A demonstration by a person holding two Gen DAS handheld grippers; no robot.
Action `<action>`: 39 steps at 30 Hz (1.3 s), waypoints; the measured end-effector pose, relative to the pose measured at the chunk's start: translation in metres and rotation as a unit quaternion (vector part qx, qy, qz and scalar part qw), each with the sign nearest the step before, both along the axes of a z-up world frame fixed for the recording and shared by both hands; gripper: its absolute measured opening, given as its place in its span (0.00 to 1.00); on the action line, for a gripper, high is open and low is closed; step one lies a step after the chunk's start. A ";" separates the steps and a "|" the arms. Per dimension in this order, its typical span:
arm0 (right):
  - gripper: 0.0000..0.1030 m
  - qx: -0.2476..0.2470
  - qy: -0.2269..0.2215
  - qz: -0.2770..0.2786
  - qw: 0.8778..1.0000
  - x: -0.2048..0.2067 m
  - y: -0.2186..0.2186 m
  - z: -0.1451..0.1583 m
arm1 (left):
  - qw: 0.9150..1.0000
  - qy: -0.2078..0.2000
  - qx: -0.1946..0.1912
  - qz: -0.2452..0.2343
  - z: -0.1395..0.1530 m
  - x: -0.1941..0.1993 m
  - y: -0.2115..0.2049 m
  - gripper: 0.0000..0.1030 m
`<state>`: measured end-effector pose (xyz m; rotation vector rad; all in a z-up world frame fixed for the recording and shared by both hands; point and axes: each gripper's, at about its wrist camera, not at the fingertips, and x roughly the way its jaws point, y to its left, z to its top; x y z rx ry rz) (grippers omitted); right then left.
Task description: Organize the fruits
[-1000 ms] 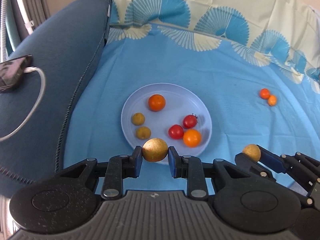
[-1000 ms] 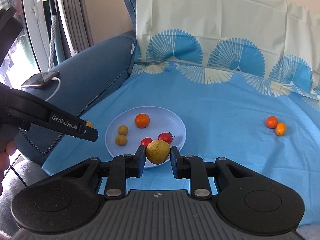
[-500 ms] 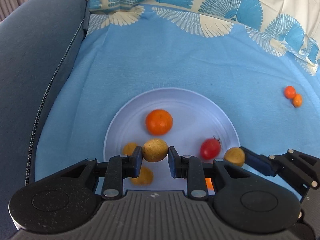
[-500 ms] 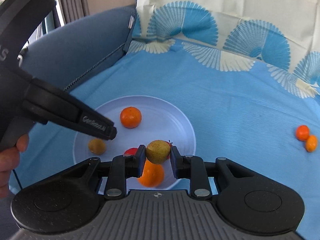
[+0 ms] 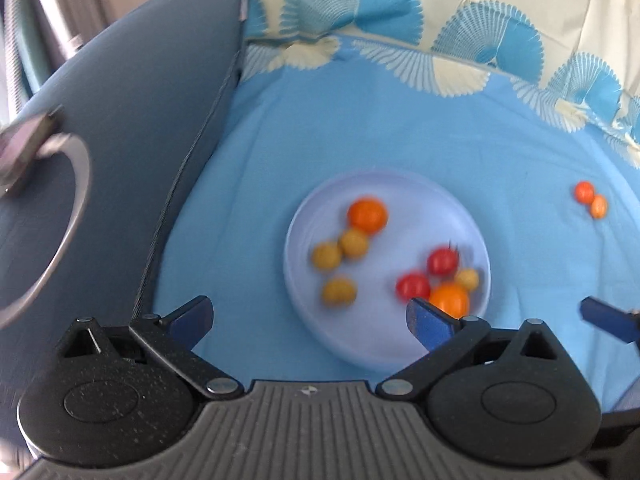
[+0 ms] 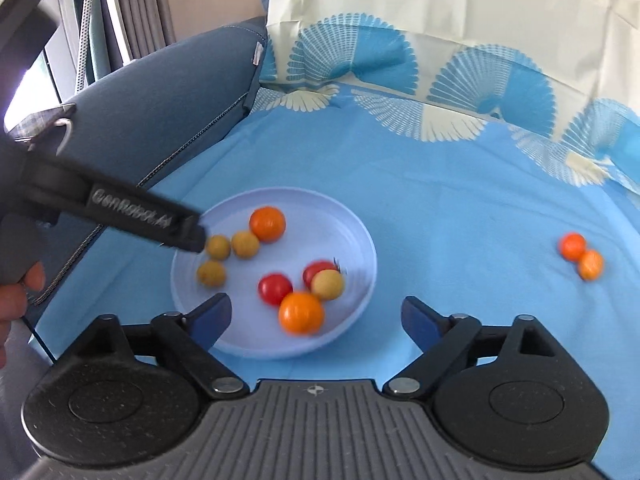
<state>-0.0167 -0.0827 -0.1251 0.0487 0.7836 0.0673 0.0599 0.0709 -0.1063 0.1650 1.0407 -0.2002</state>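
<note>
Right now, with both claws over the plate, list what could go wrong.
1. The plate has a shallow rim; the blurred yellow fruit near it may still be rolling and could escape.
2. The left claw and right claw, both opening and empty, hang close together and could collide when withdrawing.

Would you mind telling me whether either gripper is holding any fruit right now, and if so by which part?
Nothing is held. The left gripper and right gripper are both opening with nothing between their jaws; the fruit lies on the plate.
</note>
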 end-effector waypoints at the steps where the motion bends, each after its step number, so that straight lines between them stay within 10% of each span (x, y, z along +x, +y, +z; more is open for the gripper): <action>1: 0.91 0.002 0.000 -0.003 1.000 -0.010 0.001 0.005 | 1.000 0.005 -0.001 0.003 0.003 -0.012 0.005 1.00; 17: 0.99 -0.017 -0.114 -0.024 0.993 -0.154 0.014 0.070 | 0.998 -0.063 -0.008 0.012 0.059 -0.158 0.032 1.00; 39: 0.99 -0.036 -0.168 -0.012 0.985 -0.209 0.024 0.097 | 0.992 -0.121 -0.015 0.005 0.092 -0.202 0.031 1.00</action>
